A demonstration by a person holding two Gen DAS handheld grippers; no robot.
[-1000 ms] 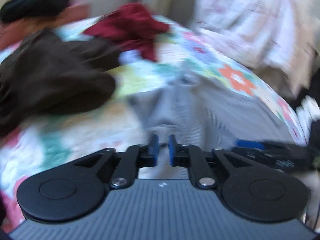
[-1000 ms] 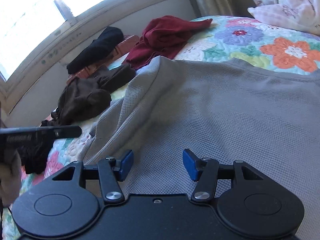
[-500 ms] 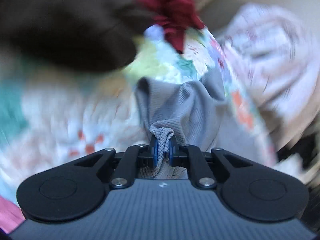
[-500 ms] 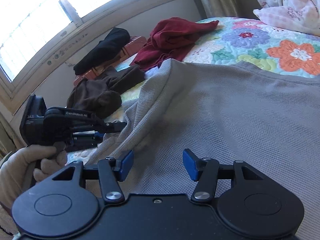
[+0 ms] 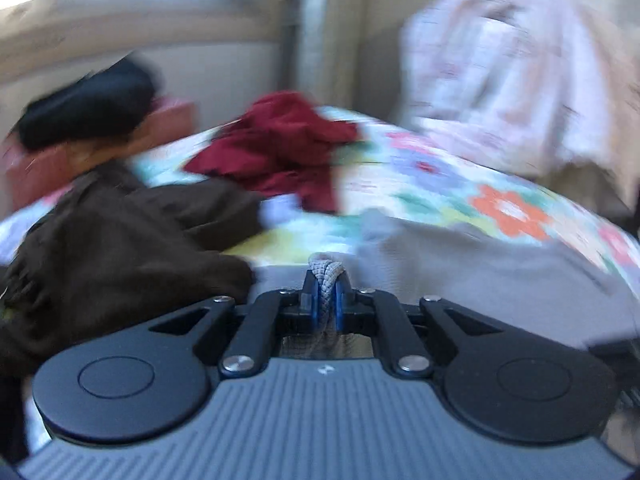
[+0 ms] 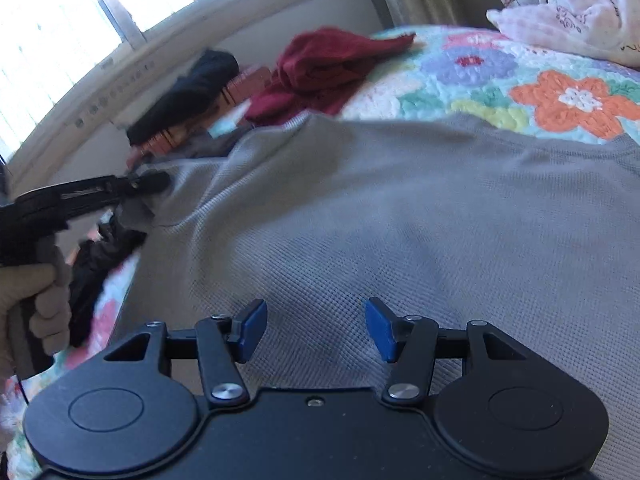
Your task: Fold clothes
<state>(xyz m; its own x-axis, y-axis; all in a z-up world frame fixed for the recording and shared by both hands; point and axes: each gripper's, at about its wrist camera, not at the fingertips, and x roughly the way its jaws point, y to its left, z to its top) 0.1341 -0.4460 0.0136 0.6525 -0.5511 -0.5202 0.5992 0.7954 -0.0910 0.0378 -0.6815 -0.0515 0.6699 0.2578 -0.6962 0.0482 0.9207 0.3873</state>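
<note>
A grey waffle-knit shirt lies spread over the flowered quilt. My left gripper is shut on a bunched edge of that shirt, the fabric pinched between its blue pads. Seen from the right wrist view, the left gripper holds the shirt's left edge lifted off the bed, with a gloved hand on its handle. My right gripper hovers low over the shirt's middle, its jaws open with nothing between them.
A dark red garment lies crumpled at the far side of the bed. A brown garment sits to the left, a black one on a reddish box by the window wall. A pale flowered pillow stands at the back right.
My left gripper closed on the shirt's edge, then rose and rolled, pulling the fabric up. The right gripper stayed where it was.
</note>
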